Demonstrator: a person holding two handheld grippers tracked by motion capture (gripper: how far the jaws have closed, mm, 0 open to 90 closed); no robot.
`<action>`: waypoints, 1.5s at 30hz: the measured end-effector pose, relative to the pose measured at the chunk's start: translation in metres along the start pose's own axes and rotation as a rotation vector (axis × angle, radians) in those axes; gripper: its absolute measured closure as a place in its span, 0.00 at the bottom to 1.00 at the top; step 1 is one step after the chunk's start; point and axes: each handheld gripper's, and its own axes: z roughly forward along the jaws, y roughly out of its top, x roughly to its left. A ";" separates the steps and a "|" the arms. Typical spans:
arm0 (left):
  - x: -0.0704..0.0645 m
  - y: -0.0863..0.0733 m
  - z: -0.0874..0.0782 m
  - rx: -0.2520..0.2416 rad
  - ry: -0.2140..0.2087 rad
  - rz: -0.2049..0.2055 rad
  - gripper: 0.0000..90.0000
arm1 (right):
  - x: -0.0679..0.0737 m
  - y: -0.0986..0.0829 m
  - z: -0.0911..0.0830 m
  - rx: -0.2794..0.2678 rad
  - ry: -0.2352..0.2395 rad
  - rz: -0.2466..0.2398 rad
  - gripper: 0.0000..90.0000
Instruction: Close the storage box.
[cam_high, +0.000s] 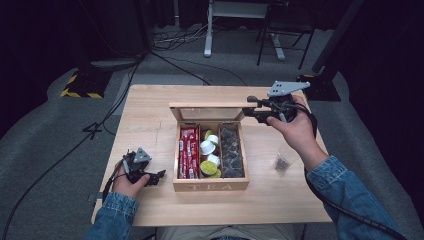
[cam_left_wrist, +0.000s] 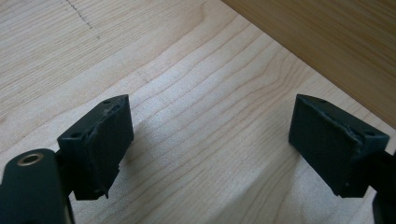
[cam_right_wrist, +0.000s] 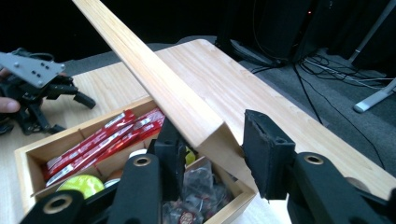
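Wooden tea box (cam_high: 210, 185) near the middle of a light wood worktop (cam_high: 150, 115), lid (cam_high: 207, 112) raised and standing up at the far side. Three compartments inside: red sachets (cam_high: 188, 152) at the left, round capsules (cam_high: 210, 154) in white and yellow-green in the middle, dark wrapped packets (cam_high: 231, 150) at the right. "TEA" lettered on the near wall.

Right gripper (cam_high: 251, 109) at the lid's right-hand corner, held in the right hand (cam_high: 295, 127), grey three-cornered plate on top. In the right gripper view, right gripper (cam_right_wrist: 210, 149) with jaws apart, one on either side of the corner of the lid (cam_right_wrist: 159, 86); contact with the wood cannot be told. Sachets (cam_right_wrist: 100, 140) and packets (cam_right_wrist: 198, 186) visible below the lid.

Left gripper (cam_high: 156, 176) low over the worktop, just beside the box's left wall, held in the left hand (cam_high: 127, 182). In the left gripper view, left gripper (cam_left_wrist: 208, 140) with jaws wide apart, nothing between them but bare worktop (cam_left_wrist: 196, 116); box wall (cam_left_wrist: 327, 42) at upper right.

Small dark packet (cam_high: 281, 162) on the worktop, right of the box, apart from it. Denim sleeves (cam_high: 345, 187) on both forearms.
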 end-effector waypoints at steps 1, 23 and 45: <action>0.000 0.000 0.000 -0.001 -0.001 -0.004 0.16 | 0.001 -0.001 0.000 0.002 0.002 0.000 0.65; 0.000 0.000 0.000 0.000 0.000 -0.001 0.16 | 0.033 -0.042 -0.005 0.022 0.027 -0.031 0.47; 0.000 0.000 0.000 -0.001 0.000 -0.001 0.16 | 0.064 -0.094 0.003 0.044 0.000 -0.096 0.37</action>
